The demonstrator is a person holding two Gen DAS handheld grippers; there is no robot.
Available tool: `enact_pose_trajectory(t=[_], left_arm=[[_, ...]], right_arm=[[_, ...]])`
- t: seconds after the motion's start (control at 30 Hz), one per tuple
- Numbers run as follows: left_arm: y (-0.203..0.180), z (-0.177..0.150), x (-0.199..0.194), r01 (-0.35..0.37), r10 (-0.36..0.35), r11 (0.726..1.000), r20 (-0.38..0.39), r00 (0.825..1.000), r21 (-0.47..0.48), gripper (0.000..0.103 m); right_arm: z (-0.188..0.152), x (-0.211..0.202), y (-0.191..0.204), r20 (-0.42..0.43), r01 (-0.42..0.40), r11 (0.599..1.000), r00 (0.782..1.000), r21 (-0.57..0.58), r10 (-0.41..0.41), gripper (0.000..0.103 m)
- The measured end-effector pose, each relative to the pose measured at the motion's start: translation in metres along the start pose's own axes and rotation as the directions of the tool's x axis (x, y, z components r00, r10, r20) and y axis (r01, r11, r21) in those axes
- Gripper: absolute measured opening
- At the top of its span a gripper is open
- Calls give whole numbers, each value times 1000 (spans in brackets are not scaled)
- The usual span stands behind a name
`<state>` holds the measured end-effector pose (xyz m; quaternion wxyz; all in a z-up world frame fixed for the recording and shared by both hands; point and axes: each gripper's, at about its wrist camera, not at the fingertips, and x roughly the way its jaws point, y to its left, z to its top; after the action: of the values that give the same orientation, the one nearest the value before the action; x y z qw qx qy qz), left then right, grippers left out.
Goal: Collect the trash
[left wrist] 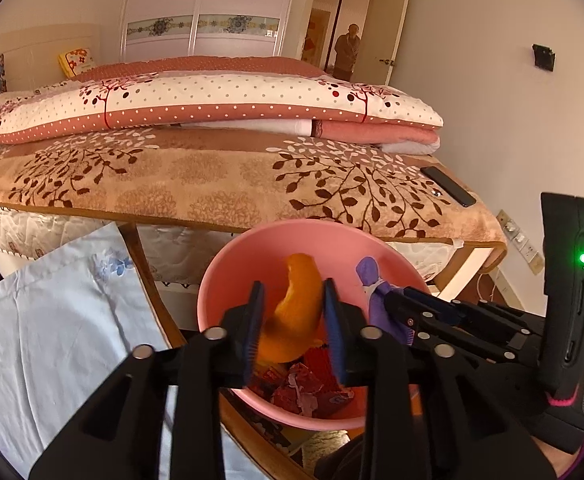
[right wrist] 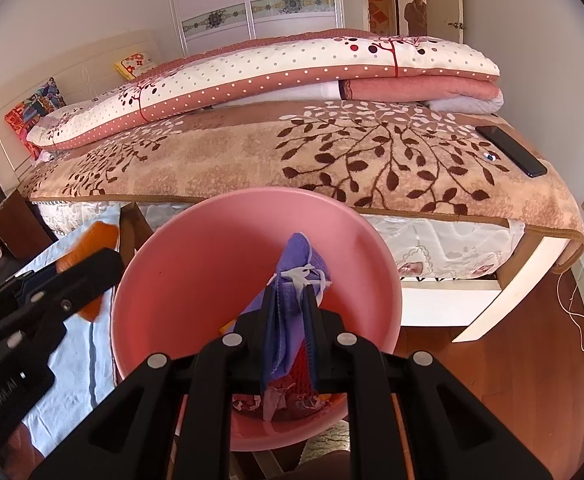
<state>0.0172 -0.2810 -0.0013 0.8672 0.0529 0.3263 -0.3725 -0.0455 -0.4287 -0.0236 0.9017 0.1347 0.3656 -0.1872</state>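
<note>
A pink bin stands below both grippers, with torn red wrappers at its bottom. My left gripper is shut on an orange peel and holds it over the bin; the peel shows blurred in the right wrist view. My right gripper is shut on a purple face mask with white straps, over the bin's right side. The mask also shows in the left wrist view.
A bed with a brown leaf-pattern blanket lies behind the bin, with folded quilts on it and a black phone at its corner. A pale blue cloth lies to the left. A person stands in the doorway.
</note>
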Motion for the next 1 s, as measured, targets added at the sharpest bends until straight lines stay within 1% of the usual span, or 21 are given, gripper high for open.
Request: enact_pose_trajectory(t=[0.03,0.1,0.23,0.3,0.4,0.47,0.6,0.8,0.9,1.0], left_arm=[[-2,0,0,-12,12,1000,4,1000,10,36],[-5,0,1,-27,26,999,7,1000,25,44],[-9,3,0,-30,30,999,19,999,35,51],[-9,4,0,-24,24,999,17,1000,32,57],[-9,5,0,-31,30,999,20,999,28,59],[-9,6,0,-31,31,999,15,999,24,59],[-9,6,1,-29,29,999,5,1000,16,61],[-9,6,-1,-30,30,999,5,1000,14,61],[-10,6,-2,-30,30,999,9,1000,13,61],[-11,5,-4,-27,27,1000,12,1000,11,61]], right_arm=[[0,0,-1,2,2,1000,1000,-1,-2,14],[0,0,-1,1,1,1000,1000,-3,-1,14],[1,2,-2,4,6,1000,1000,-8,-6,15],[2,2,-3,8,5,1000,1000,-5,-5,15],[2,3,-4,10,3,1000,1000,-6,-3,15],[3,3,-5,10,1,1000,1000,-6,-1,18],[2,1,-4,19,-1,1000,1000,-13,1,34],[1,-5,-4,31,0,1000,1000,-18,1,34],[-1,-9,-5,38,2,1000,999,-14,-1,38],[-3,-14,-5,44,2,1000,999,-12,-1,38]])
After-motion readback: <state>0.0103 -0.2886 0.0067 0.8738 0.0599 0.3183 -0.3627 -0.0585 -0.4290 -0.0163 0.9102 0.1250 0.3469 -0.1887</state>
